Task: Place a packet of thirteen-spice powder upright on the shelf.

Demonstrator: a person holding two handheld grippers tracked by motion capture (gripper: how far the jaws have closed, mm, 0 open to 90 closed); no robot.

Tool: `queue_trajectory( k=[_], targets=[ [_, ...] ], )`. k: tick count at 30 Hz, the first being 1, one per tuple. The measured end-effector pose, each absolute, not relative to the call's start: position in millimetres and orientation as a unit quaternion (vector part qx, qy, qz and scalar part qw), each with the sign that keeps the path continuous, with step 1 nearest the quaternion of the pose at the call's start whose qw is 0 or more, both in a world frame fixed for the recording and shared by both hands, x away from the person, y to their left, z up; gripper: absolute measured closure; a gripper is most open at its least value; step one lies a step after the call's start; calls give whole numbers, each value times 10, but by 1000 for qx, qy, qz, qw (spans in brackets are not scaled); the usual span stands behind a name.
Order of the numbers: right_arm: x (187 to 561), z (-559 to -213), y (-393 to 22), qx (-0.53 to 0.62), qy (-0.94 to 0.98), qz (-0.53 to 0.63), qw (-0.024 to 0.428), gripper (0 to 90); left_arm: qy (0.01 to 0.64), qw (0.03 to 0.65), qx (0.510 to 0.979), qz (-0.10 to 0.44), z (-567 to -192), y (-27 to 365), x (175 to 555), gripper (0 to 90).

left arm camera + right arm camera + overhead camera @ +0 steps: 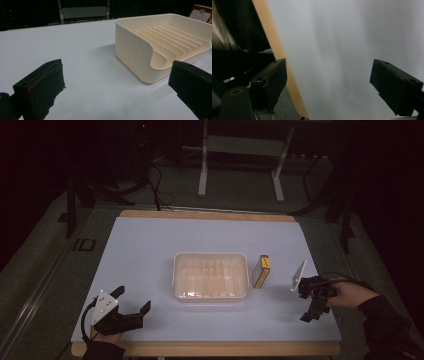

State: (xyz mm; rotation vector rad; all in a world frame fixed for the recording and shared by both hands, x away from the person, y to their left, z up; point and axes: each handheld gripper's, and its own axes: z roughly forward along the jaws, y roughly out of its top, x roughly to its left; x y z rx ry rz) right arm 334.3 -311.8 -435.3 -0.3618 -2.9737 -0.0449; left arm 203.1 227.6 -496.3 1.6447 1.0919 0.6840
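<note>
I hold both grippers wide open and empty: left gripper near-left of the cream ribbed plastic tray, right gripper right of it

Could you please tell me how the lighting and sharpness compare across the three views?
High view: the white table is evenly lit, the room behind nearly black. Left gripper view: the cream tray is sharp and casts a soft shadow; the near tongs blur. Right gripper view: soft, with faint shadow bands on the table.
</note>
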Motion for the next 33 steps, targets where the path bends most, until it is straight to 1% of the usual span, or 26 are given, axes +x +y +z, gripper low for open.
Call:
queue_trajectory(
  k=[14, 19, 24, 27, 33],
  targets=[
    [3297, -4284, -2864, -74, -993, -23, 90, 145, 450, 504, 682, 279, -4964, 2272, 2028, 4],
    [3292, -4274, -2754, -61, -994, -17, 85, 146, 446, 506, 687, 273, -4969, 2259, 2034, 4],
    [3289, -4233, -2655, -45, -995, -26, 86, 146, 437, 505, 694, 267, -4974, 2237, 2038, 4],
    [3286, -4203, -2589, -39, -994, -32, 95, 148, 431, 513, 695, 260, -4977, 2234, 2044, 4],
    [3266, -4163, -2488, -18, -995, -36, 91, 151, 416, 519, 704, 248, -4985, 2196, 2040, 4]
  ],
)
